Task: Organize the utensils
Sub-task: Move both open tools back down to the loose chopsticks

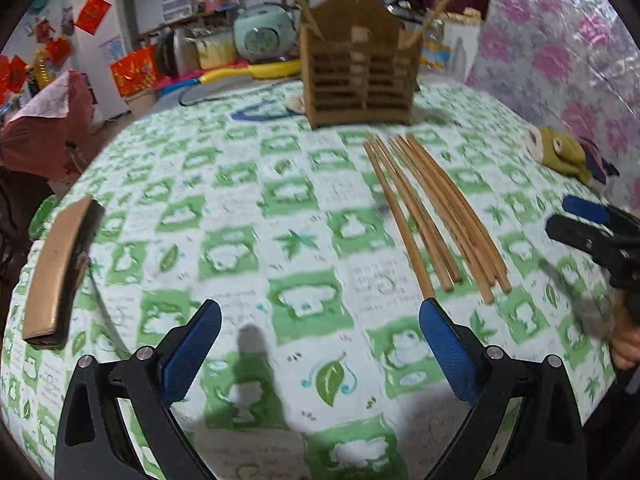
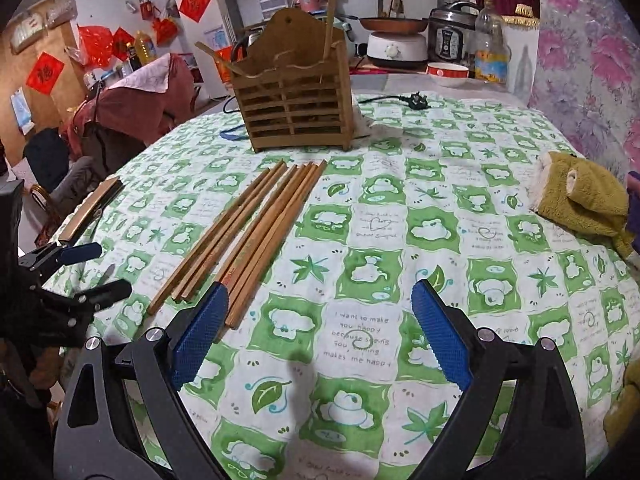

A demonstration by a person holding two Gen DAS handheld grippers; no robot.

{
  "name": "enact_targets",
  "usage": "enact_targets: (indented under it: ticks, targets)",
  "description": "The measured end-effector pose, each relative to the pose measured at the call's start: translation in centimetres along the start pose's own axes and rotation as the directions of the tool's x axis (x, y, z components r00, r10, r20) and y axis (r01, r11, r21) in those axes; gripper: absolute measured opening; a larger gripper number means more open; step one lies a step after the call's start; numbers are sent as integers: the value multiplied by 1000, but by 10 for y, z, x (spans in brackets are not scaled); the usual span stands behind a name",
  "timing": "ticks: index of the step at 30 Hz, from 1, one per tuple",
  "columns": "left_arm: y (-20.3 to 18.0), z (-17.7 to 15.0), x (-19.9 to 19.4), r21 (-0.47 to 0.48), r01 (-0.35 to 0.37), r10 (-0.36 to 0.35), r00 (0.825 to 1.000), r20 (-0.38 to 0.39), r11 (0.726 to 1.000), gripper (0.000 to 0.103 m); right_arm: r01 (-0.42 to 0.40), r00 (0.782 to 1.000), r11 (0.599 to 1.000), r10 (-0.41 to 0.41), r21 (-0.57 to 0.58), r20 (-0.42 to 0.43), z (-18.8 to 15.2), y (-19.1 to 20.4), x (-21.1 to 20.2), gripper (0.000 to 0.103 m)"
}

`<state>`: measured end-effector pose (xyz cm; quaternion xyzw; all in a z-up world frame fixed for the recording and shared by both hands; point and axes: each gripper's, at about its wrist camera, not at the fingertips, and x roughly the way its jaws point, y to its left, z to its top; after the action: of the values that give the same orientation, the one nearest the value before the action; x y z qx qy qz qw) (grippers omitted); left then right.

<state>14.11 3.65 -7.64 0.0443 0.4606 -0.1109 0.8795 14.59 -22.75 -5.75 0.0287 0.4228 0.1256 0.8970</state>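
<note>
The left tool (image 1: 320, 308) hangs over the bench with its blue fingers spread wide and nothing between them; its right finger tip sits just at the near end of one chopstick. The right tool (image 2: 320, 288) is likewise spread and empty, its left finger resting beside the near ends of the same bundle.

The chopsticks (image 2: 248, 232) lie loose on the cloth between the two tools and the wooden holder (image 2: 296, 108), roughly parallel, fanning slightly, their far tips just short of the holder's foot. They look like plain wood or bamboo: light, stiff, thin, and likely to roll or scissor apart when pinched singly. A hold near the thicker near ends, or around mid-length for balance, would probably suit best; taking one or two at a time seems safer than the whole bundle. The holder is a slatted, upright box with a few sticks already standing in it, and it looks light enough to be nudged by a careless insertion.

The bench (image 2: 440, 208) wears a green-and-white printed cloth, soft and a little wrinkled, so sticks may drag rather than slide. A tan flat case (image 1: 56, 268) lies at the left edge, a green plush toy (image 2: 580, 196) to the right. Behind stand kitchen appliances and red paper decorations.
</note>
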Motion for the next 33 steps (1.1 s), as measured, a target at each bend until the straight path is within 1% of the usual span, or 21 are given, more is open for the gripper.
enact_targets:
  ticks: [2,5,9,13,14,17,18,20,22,24,26,27,29,33]
  targets:
    - [-2,-2,0,14,31,-31,1000,-2,999,97,-2,1000,1000,2,-6,-18,0,1,4,90]
    - [-9,-1,7,49,61,-59,997,-43,997,97,-4,1000,1000,3,-24,-22,0,5,5,90]
    - [-18,2,14,89,66,-60,996,-66,994,97,-7,999,1000,6,-19,-32,0,4,8,90]
    - [-22,8,30,124,77,-63,991,-117,989,97,-26,998,1000,27,14,-49,0,-2,12,90]
    - [-20,10,32,122,78,-63,991,-116,990,98,-33,997,999,34,23,-62,0,-4,14,90]
    - [-9,20,41,71,27,-19,994,-110,997,98,-46,993,999,47,14,-110,-2,-3,20,90]
    - [-3,24,45,35,27,-23,993,-118,999,98,-47,991,999,47,3,-126,-2,0,22,90]
    - [2,27,47,6,26,-25,993,-112,1000,98,-43,987,998,36,-39,-154,-4,7,26,90]
    - [1,27,47,15,16,-14,993,-114,1000,98,-15,987,995,0,-95,-160,-6,18,28,89]
    - [-2,27,47,28,7,-3,993,-115,1000,98,3,987,990,-26,-142,-159,-8,26,28,86]
    - [-1,27,48,22,14,-11,993,-116,1000,98,13,986,982,-44,-191,-162,-10,35,30,80]
    - [0,27,48,22,16,-13,993,-115,1000,98,19,985,978,-55,-209,-164,-11,39,31,79]
    - [0,27,48,23,15,-12,993,-116,1000,98,22,984,976,-59,-217,-166,-11,40,31,76]
    - [0,27,48,24,14,-12,993,-116,1000,98,17,983,977,-55,-212,-173,-7,40,35,76]
